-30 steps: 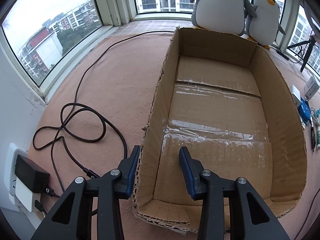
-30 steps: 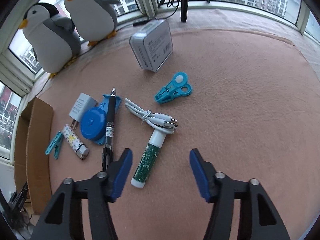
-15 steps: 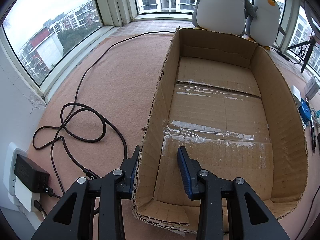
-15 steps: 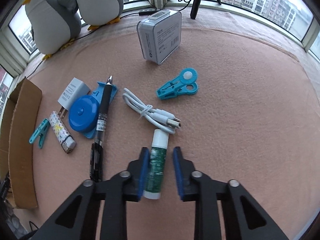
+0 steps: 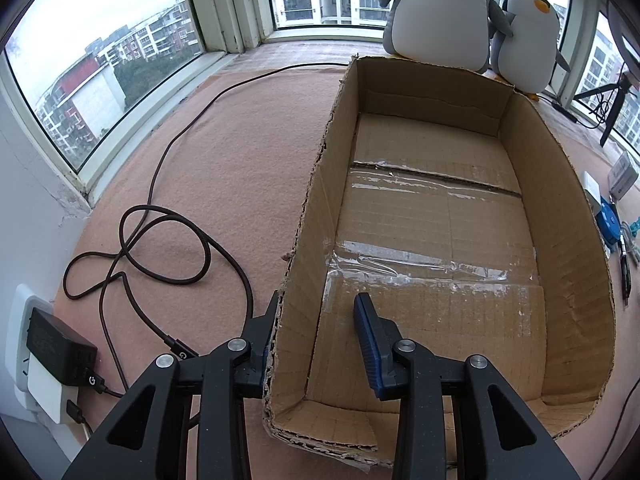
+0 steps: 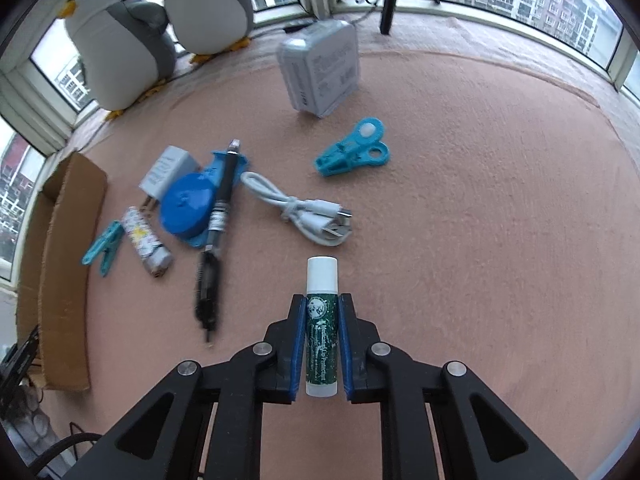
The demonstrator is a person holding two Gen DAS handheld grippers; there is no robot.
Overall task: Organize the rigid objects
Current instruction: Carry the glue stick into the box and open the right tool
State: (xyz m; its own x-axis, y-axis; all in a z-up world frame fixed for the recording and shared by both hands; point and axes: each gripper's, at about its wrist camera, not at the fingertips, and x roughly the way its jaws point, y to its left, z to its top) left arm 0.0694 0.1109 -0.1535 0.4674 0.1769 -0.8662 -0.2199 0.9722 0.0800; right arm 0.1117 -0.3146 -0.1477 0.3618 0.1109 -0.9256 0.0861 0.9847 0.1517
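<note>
Gripping the lip balm tube [image 6: 321, 328] at 6 o'clock, right gripper [image 6: 321, 344] jaws tight on it. Left gripper [image 5: 316, 336] jaws pinch the cardboard box [image 5: 560, 216] wall. Next: lift, carry to box at 9 o'clock w/o tipping.

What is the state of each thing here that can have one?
Left tongs: straddling the cardboard box wall, grip unclear.
Right tongs: shut on the lip balm.
Lip balm: capped.
Cardboard box: open, empty.
White cable: coiled, tied.
Black charger: plugged in.
</note>
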